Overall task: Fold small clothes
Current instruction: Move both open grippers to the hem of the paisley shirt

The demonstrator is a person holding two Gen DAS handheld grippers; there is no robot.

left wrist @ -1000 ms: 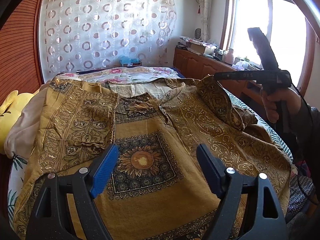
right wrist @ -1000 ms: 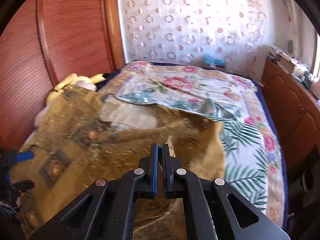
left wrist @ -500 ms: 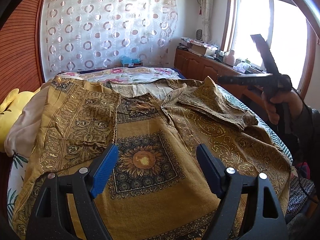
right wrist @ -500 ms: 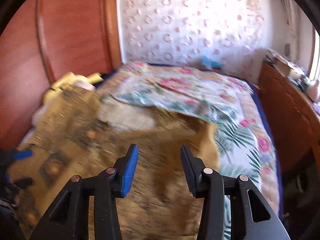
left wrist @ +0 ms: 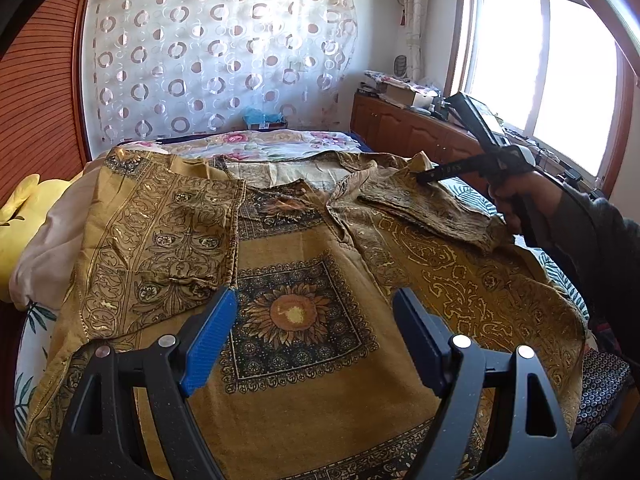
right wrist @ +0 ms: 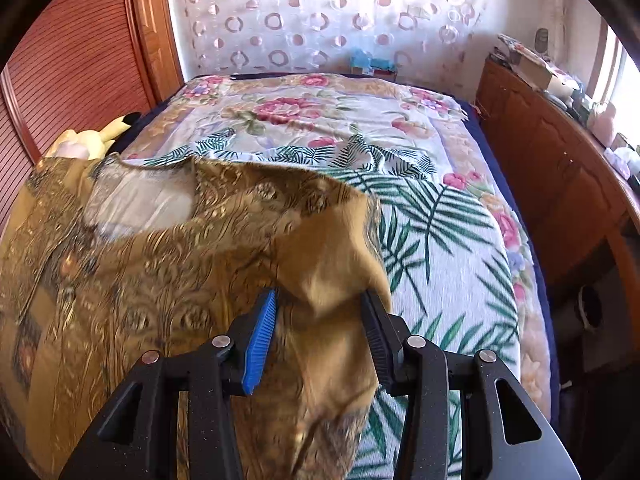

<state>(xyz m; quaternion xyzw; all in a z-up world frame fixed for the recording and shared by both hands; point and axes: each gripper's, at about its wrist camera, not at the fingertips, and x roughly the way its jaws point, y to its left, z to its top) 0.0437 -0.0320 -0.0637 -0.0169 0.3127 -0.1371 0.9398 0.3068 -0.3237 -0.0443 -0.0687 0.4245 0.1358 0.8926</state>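
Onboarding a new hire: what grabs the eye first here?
A mustard-gold patterned shirt spread over the floral bed, a sunflower square at its centre. The right gripper stands open around a raised fold at the shirt's right edge; the left gripper hovers open over the sunflower.

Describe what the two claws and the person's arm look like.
Each claw is matte black plastic with triangular cut-outs and silver rivets. The left claw and right claw each pair a ribbed bright-blue pad with a dark one. In the left view, the right tool's black pistol-style handle bears small white lettering, and the person wears a dark grey sleeve.
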